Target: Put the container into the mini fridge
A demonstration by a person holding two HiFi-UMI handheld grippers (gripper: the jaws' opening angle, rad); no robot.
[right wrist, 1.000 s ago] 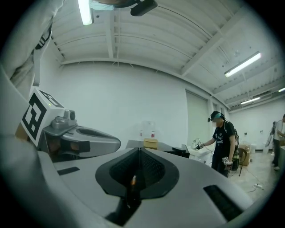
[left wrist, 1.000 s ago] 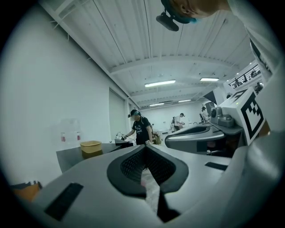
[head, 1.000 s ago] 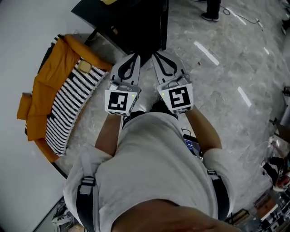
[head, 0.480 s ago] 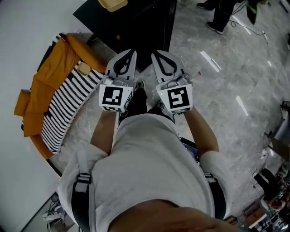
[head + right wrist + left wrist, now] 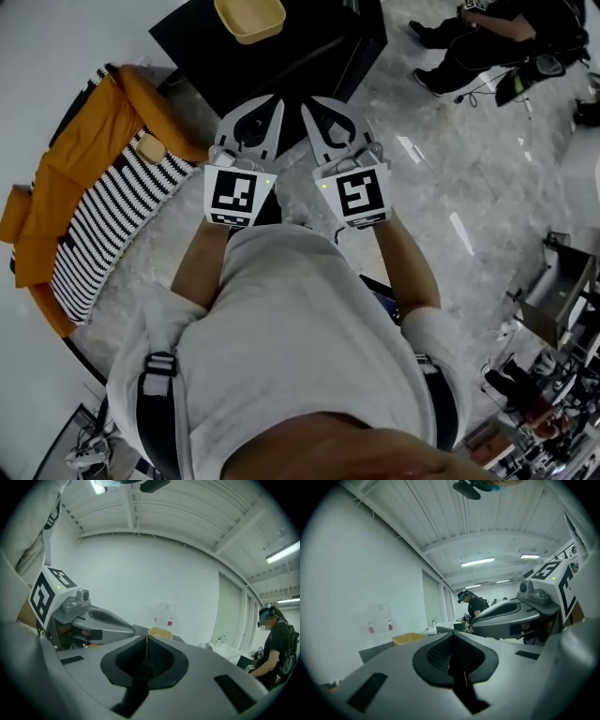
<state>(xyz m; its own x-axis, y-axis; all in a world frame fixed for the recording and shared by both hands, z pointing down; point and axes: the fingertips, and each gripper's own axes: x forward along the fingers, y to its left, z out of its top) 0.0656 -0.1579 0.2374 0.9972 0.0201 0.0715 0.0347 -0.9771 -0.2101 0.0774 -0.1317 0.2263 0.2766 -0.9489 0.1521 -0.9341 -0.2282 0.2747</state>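
A shallow yellow container (image 5: 249,17) sits on top of a black mini fridge (image 5: 314,52) at the top of the head view. My left gripper (image 5: 273,99) and right gripper (image 5: 308,100) are held side by side in front of the fridge, pointing at it, short of the container. Both are shut with nothing between their jaws. In the left gripper view the container (image 5: 408,638) shows ahead and left of the closed jaws (image 5: 452,635). In the right gripper view the container (image 5: 160,633) lies just beyond the closed jaws (image 5: 146,639).
An orange jacket over striped fabric (image 5: 89,202) lies on a round seat at the left, by the white wall. Another person (image 5: 492,37) sits on the marble floor at the upper right. Equipment clutter (image 5: 553,281) lines the right edge.
Both grippers have travelled forward toward the black fridge, staying shut. The fridge top and the yellow container have come fully into the head view.
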